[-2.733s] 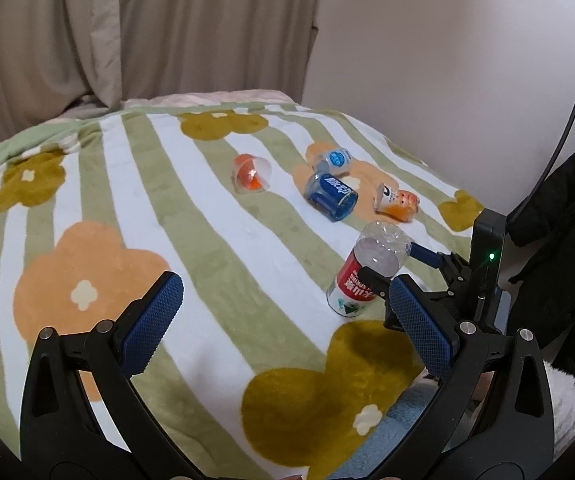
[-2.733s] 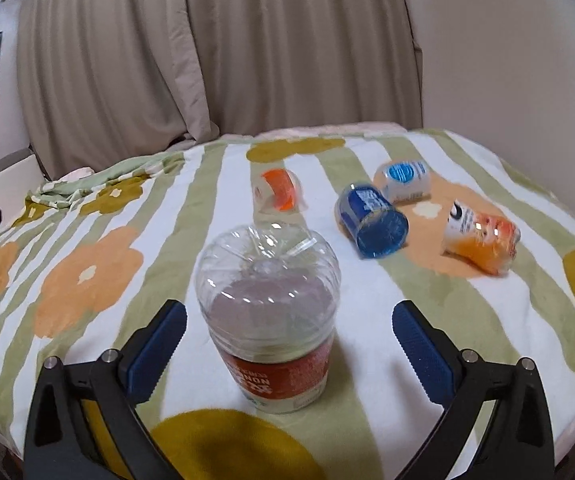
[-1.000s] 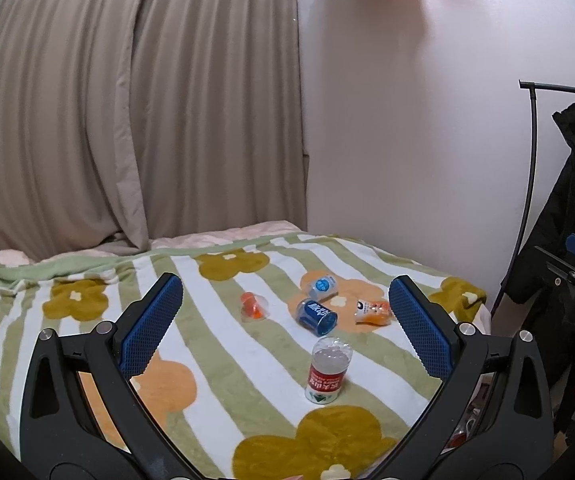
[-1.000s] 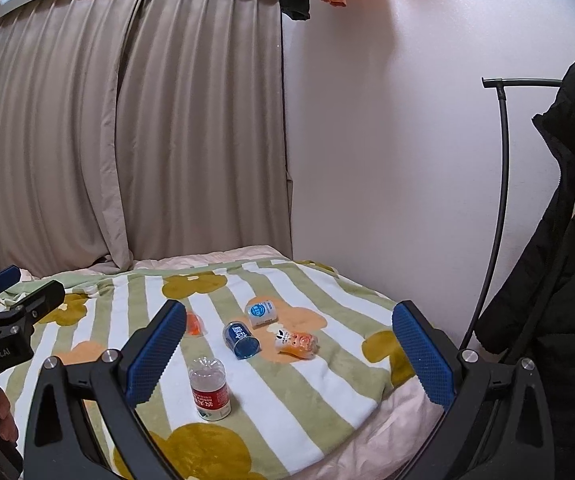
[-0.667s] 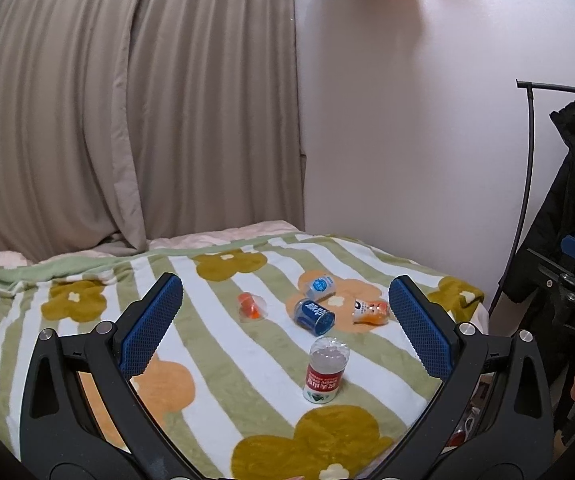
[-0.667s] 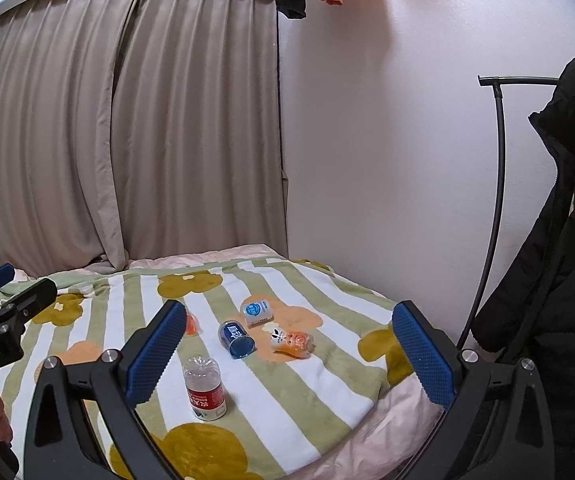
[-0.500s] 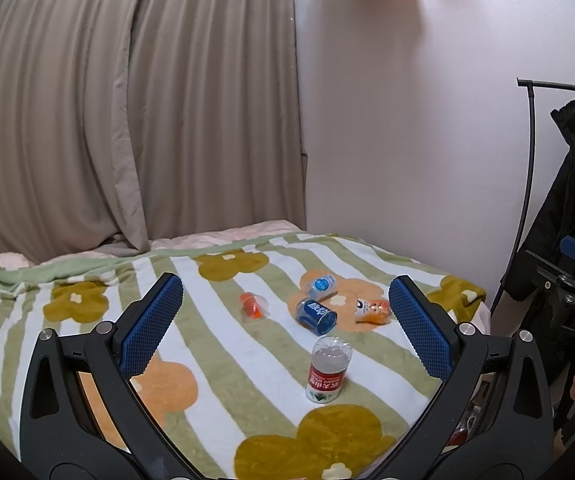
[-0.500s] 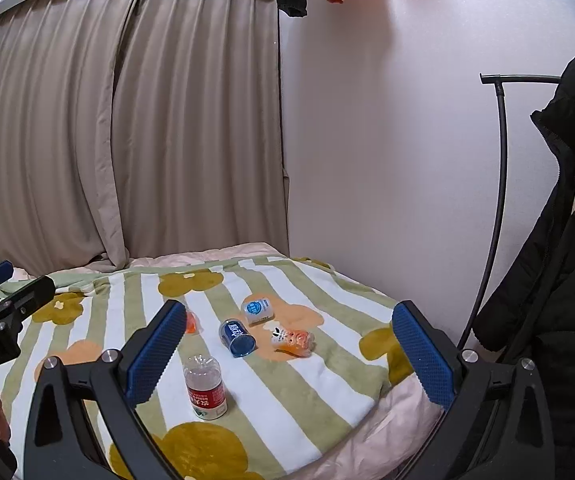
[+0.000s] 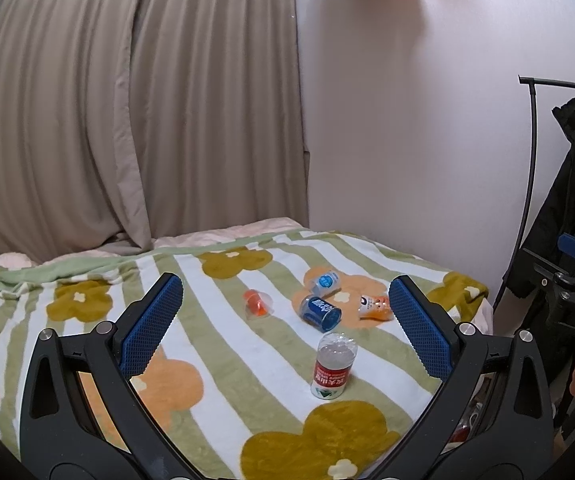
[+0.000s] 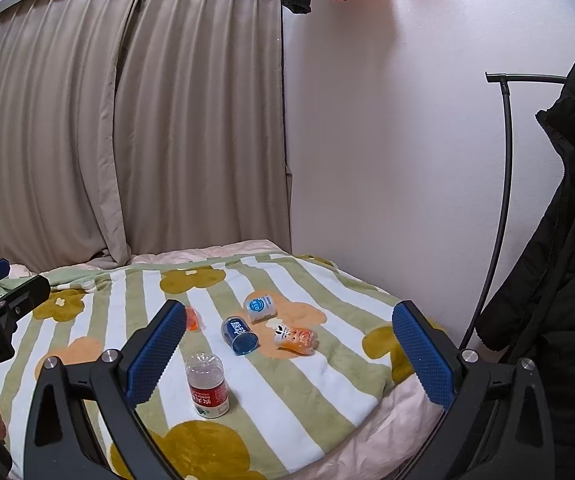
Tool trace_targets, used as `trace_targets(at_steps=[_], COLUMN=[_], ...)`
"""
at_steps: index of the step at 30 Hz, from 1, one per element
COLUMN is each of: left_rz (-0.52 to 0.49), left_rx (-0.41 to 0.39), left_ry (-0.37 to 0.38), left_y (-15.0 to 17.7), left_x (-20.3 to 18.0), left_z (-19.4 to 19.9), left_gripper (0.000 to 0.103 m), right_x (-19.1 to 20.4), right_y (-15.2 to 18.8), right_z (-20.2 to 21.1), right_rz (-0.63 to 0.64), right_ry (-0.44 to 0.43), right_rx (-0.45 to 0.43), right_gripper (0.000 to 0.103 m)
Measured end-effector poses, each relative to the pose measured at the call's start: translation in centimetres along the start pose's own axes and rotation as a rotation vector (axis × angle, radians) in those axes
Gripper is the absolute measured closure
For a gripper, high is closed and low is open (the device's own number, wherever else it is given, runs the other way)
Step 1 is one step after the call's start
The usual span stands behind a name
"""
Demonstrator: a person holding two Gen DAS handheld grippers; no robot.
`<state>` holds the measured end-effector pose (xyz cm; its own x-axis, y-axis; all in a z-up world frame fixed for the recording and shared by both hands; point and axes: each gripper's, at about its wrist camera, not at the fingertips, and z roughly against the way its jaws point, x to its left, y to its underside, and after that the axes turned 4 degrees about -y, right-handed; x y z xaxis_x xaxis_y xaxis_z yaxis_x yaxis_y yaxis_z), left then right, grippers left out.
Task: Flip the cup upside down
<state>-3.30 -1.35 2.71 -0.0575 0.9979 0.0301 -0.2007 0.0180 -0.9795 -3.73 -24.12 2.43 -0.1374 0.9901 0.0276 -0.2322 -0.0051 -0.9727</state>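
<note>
A clear cup with a red label (image 9: 333, 365) stands upside down on the striped flower blanket (image 9: 223, 344); it also shows in the right wrist view (image 10: 206, 379). My left gripper (image 9: 285, 326) is open and empty, held well back from the bed. My right gripper (image 10: 287, 350) is open and empty, also far back. A blue cup (image 9: 321, 311) (image 10: 239, 336), a white cup with a blue logo (image 9: 326, 283) (image 10: 260, 307), an orange-and-white cup (image 9: 374, 306) (image 10: 295, 338) and a small orange cup (image 9: 257, 303) (image 10: 192, 319) lie on their sides behind it.
Beige curtains (image 9: 127, 120) hang behind the bed. A white wall (image 9: 407, 140) is on the right. A black coat (image 10: 559, 280) hangs on a rack (image 10: 505, 160) at the right. Each view shows the other gripper at its edge.
Both grippers pulled far back from the upside-down cup since 2.7 s ago. Over the last second the views shifted only slightly.
</note>
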Motion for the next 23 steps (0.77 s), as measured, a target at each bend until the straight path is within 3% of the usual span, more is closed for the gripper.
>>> trace_targets(at_steps=[10,23], left_rz=[0.0,-0.046], left_rx=[0.009,-0.046], left_ry=[0.011,-0.048], left_y=[0.27,0.76], left_x=[0.57,0.25], left_z=[-0.29,0.2], left_gripper=[0.0,0.0], right_x=[-0.01,0.19], right_y=[-0.06,0.15], right_z=[-0.08,-0.15], right_rz=[0.0,0.002], right_ry=[0.0,-0.006], right_rx=[0.003,0.009], right_gripper=[0.0,0.0])
